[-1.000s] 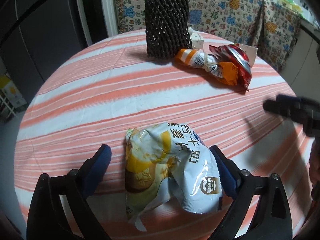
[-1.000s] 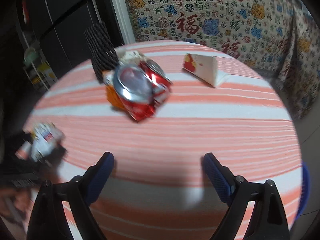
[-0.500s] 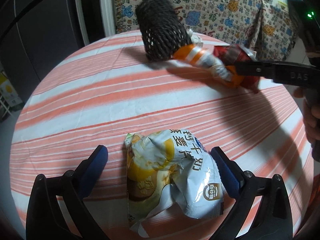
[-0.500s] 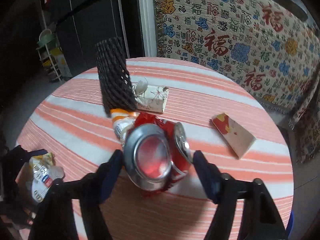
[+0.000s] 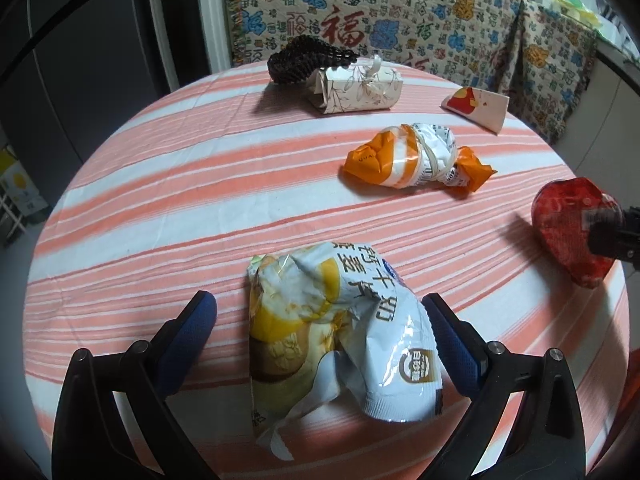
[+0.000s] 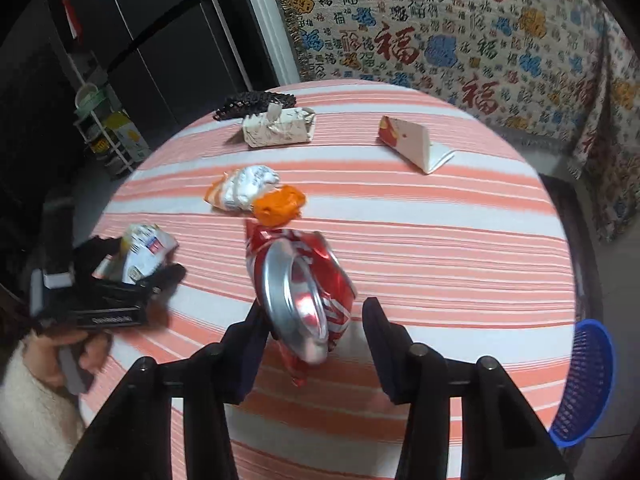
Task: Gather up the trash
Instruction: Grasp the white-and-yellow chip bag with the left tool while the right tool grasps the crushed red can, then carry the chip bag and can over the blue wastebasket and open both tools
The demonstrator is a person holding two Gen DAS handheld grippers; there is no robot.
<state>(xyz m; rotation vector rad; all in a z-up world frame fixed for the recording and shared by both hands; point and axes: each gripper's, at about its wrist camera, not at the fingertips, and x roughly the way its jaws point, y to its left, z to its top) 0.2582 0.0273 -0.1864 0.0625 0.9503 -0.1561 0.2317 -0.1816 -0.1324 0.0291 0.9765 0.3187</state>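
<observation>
Trash lies scattered over a round table [image 5: 168,184] with an orange-and-white striped cloth. The left gripper [image 5: 320,320] sits low with its blue-padded fingers [image 5: 188,336] spread wide on either side of a crumpled white-and-yellow snack bag [image 5: 336,332] — the pads are not pressing it. The right gripper [image 6: 316,332] has a crushed red can [image 6: 300,292] between its fingers; the left finger touches it, the right stands apart, so whether it is gripped cannot be told. Farther back lie an orange-and-white wrapper [image 5: 416,158], a patterned paper box [image 5: 356,88], a dark mesh sleeve [image 5: 308,60] and a red-and-white carton [image 5: 476,106]. A blue basket [image 6: 584,384] stands beside the table — on the right.
</observation>
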